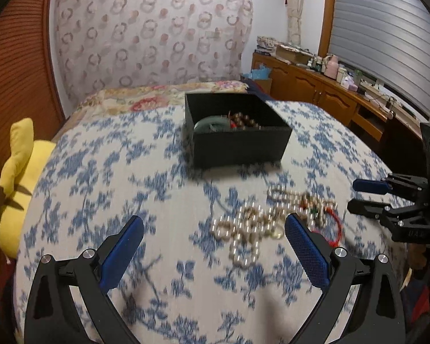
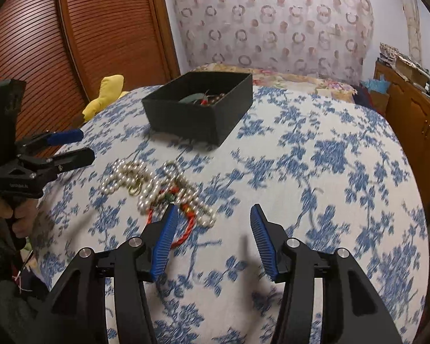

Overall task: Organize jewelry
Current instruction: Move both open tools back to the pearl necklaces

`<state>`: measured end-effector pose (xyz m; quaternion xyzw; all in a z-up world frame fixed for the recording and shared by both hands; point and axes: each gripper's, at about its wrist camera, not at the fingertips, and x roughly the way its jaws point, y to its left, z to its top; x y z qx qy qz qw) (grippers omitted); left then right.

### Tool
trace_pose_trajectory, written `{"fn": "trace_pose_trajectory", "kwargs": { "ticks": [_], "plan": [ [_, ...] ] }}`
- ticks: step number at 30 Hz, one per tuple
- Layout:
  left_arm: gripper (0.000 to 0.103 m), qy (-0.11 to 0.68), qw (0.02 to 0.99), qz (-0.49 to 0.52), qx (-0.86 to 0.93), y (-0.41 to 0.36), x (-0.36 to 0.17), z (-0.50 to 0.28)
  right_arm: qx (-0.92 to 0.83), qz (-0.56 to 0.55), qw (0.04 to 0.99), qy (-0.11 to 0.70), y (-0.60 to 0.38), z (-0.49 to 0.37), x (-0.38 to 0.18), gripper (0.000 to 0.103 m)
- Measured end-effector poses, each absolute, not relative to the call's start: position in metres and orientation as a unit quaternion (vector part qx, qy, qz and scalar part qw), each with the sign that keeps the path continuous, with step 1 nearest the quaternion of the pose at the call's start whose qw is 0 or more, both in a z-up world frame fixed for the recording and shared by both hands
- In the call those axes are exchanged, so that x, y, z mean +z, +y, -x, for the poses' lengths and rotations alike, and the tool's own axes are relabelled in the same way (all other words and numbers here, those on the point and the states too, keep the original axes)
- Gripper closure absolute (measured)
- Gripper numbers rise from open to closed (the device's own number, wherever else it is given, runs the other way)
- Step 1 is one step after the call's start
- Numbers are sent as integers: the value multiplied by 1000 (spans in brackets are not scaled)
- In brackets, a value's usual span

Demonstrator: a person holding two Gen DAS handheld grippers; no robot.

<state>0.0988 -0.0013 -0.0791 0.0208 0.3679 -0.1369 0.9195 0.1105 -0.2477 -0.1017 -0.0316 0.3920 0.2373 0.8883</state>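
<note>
The bed (image 1: 106, 172), under a blue-flowered cover, carried everything: a black box (image 1: 238, 140) sat toward its far side with a few pieces already in it, and nearer lay a loose heap of pearls (image 1: 252, 223) tangled with a red cord (image 2: 186, 229). The heap's longer run stretched crosswise between the two grippers, and the box lay beyond it. The left gripper (image 1: 215, 246) hung over the bed with its jaws spread wide and nothing between them; the pearls lay ahead and to its right, partly behind its right finger. The right gripper (image 2: 212, 229) was likewise spread and empty, with the heap ahead and to its left, the cord passing under its left finger. Judged from that, the right gripper seemed the nearer, needing only a small shift left to straddle the cord end, while the left would have had to swing right. Motion blur hid the finer links.
</note>
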Motion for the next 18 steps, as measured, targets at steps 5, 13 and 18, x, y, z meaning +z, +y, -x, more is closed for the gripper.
{"fn": "trace_pose_trajectory", "kwargs": {
  "ticks": [5, 13, 18],
  "plan": [
    [8, 383, 913, -19, -141, 2, -89, -89, 238, 41, 885, 398, -239, -106, -112, 48],
    [66, 403, 896, -20, -184, -14, -98, -78, 232, 43, 890, 390, -239, -104, -112, 48],
    [79, 398, 893, -40, -205, -32, -96, -80, 234, 40, 888, 393, -240, -105, -113, 48]
  ]
}}
